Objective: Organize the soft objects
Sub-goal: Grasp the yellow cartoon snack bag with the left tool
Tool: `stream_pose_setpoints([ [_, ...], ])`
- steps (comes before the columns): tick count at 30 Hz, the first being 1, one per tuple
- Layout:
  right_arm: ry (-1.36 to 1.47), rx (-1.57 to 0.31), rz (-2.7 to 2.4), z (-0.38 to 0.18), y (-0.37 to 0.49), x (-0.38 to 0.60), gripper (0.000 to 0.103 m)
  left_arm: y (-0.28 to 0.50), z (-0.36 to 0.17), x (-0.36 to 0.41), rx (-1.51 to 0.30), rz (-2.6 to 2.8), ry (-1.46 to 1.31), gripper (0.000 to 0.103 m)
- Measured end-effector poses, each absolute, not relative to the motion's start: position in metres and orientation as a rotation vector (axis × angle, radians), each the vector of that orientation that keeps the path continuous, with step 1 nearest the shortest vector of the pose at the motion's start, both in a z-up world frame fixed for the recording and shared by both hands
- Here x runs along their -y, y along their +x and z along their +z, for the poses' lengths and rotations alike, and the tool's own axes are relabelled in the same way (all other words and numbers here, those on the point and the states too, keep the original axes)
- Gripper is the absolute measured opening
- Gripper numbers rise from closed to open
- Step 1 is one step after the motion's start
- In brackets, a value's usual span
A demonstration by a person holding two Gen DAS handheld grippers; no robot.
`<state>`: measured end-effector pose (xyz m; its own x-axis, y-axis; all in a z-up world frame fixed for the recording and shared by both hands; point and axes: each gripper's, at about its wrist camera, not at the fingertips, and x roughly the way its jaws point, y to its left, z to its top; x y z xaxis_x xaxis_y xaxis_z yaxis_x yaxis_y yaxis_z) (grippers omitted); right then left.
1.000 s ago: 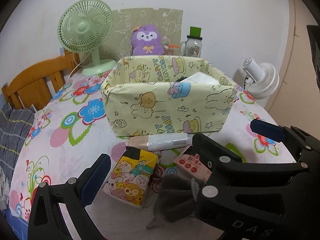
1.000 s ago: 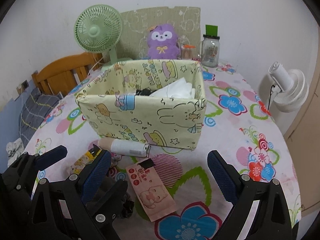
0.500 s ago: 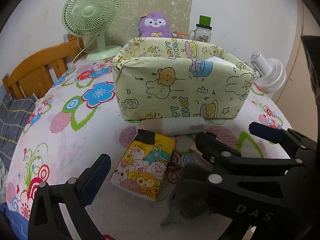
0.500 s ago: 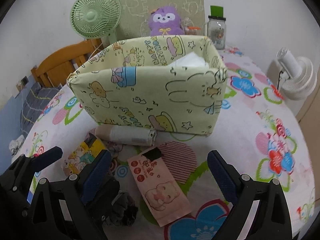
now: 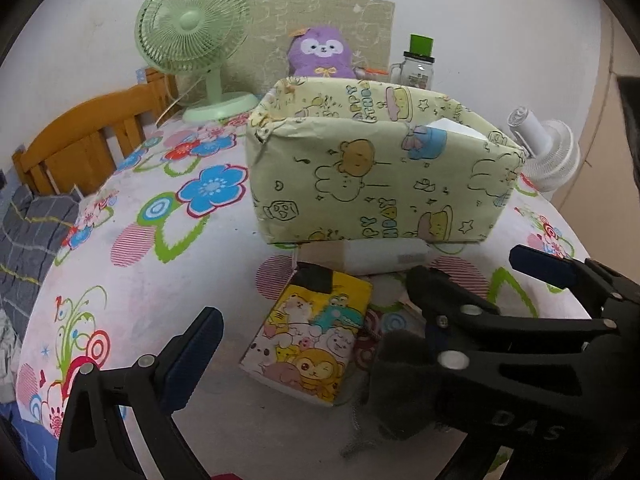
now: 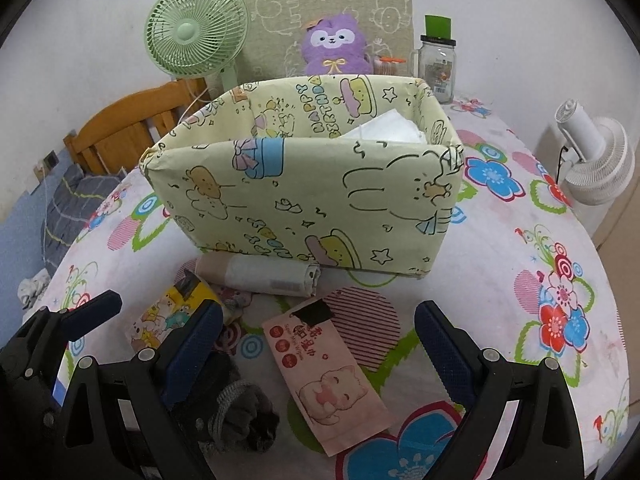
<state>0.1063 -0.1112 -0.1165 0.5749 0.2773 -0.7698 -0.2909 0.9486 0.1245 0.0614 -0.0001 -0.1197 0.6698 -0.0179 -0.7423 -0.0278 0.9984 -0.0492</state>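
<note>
Grippers both stand wide apart, holding nothing. From the right wrist view, the right gripper (image 6: pixel 318 344) hovers low over the floral tablecloth (image 6: pixel 500 280), its blue-padded fingers straddling a pink wet-wipe packet (image 6: pixel 326 376) printed with a cartoon cat. Just left of that packet lies a dark grey knitted sock bundle (image 6: pixel 244 412), touching the gripper's left finger from this angle. The left gripper (image 6: pixel 92 312) shows at the left edge of the same view, over a yellow tissue pack (image 6: pixel 176 312) covered in cartoon animals. From the left wrist view, that tissue pack (image 5: pixel 312 336) lies flat between the left gripper's (image 5: pixel 360 292) fingers. A white rolled bundle (image 6: pixel 264 278) lies against the front wall of the pale yellow cartoon-print storage box (image 6: pixel 320 200), which holds something white inside. Behind the box stand a green desk fan (image 6: pixel 196 36), a purple plush toy (image 6: pixel 336 46) and a glass jar (image 6: pixel 438 68). A white fan (image 6: pixel 596 160) sits off the table's right edge.
</note>
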Motion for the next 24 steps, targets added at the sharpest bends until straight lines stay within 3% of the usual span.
stream_pose_setpoints([
  [16,-0.042,-0.922,0.313,-0.120,0.114,0.106,0.098,0.074,-0.132,0.000,-0.869,0.006,-0.045,0.062],
  [24,-0.008,-0.965,0.309,-0.130,0.118,0.107,0.095,0.073,-0.135,0.004,-0.862,0.010,-0.023,0.059],
])
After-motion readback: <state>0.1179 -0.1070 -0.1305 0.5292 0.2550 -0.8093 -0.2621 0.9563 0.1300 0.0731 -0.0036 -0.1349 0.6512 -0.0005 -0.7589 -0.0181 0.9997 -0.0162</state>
